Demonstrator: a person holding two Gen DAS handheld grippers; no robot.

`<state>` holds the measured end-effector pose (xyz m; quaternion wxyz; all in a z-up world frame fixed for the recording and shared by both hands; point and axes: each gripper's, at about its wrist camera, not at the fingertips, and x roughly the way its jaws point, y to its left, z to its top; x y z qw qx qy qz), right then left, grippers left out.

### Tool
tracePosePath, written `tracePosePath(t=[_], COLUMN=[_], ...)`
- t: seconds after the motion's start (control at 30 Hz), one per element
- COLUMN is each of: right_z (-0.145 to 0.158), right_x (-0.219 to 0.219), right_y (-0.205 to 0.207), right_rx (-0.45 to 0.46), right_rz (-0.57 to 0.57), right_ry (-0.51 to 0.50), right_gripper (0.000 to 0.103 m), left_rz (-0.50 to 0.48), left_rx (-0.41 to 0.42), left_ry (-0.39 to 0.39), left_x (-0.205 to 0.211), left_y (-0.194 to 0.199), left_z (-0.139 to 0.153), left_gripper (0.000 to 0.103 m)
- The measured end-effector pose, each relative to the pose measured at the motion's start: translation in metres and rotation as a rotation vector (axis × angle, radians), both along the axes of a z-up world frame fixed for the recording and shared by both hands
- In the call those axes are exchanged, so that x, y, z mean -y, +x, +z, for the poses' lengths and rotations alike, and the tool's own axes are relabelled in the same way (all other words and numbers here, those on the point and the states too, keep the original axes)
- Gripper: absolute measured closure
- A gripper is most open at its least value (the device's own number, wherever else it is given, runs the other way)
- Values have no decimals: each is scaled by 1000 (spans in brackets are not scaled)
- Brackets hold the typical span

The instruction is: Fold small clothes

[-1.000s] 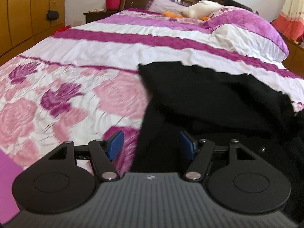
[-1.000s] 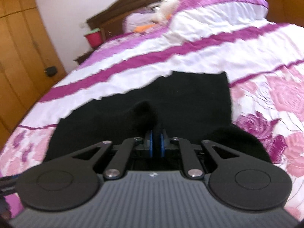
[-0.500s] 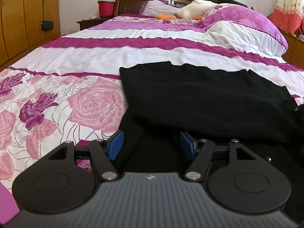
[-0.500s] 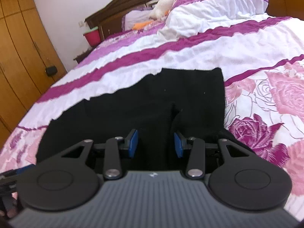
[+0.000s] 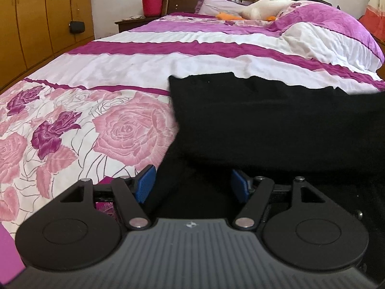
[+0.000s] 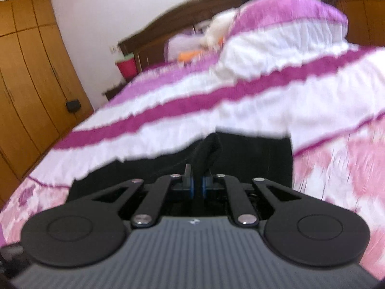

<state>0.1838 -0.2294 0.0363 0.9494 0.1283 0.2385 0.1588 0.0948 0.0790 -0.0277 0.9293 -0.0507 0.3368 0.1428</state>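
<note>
A black garment lies spread on the flowered quilt. My left gripper hovers low over its near left part. Its jaws are opening, the blue pads stand wide apart, and cloth lies below them without being pinched. In the blurred right wrist view, my right gripper has its jaws closing tight on a fold of the black garment. That fold rises as a ridge above the rest of the cloth.
The quilt's purple and white stripes run across the bed behind the garment. Pillows and a white stuffed toy lie at the headboard. A red bucket stands on a nightstand. A wooden wardrobe lines the left wall.
My right gripper opened, let go of the cloth, then shut on a fold again and rose with it. My left gripper drifted over the garment's left edge, staying open.
</note>
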Motion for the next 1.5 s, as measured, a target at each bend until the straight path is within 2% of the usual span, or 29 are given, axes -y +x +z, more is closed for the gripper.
tracePosePath(t=[0.1,0.2,0.37,0.47,0.53,0.6,0.7,0.8,0.9,1.0,1.03,1.13,1.27,1.4,1.5], right_z=[17,12,-34,-64,-69,-62,-45,-30,-29,-36,-41,-60,-71,-58,-46], right_x=[7,14,17,21,19,16,14,16,17,18,19,25,26,30,33], right_y=[9,25,49,55,47,42,29,15,6,6,8,20,23,8,-14], right_rx=[44,4,-140,-215,-190,-176,-135,-87,-74,-81,-93,-161,-157,-148,-119], right_rz=[-29,-53,-86,-103,-96,-87,-91,-97,-107,-108,-114,-103,-106,-112,-97], right_ry=[-43,-60,-109,-100,-112,-143,-170,-178,-185,-221,-238,-243,-219,-171,-162], right_gripper=[94,94,94,92,92,91,91,91,91,91,91,89,87,82,72], left_rz=[9,15,8,-7,-29,-68,-113,-130,-109,-60,-51,-31,-31,-43,-62], left_rx=[1,4,5,-5,-11,5,60,113,112,51,33,38,34,32,40], left_ry=[-13,-14,-5,-30,-64,-82,-62,-45,3,71,72,-7,34,35,30], left_x=[-1,-1,-1,-2,-1,2,10,16,17,10,6,-9,-9,-9,-8], left_y=[-1,-1,-1,-6,-12,-21,-30,-22,2,23,28,30,32,25,7], left_z=[-1,-1,-1,5,13,23,39,47,38,17,9,-4,-7,2,15], left_gripper=[30,30,30,30,30,30,30,30,30,30,30,28,23,23,23])
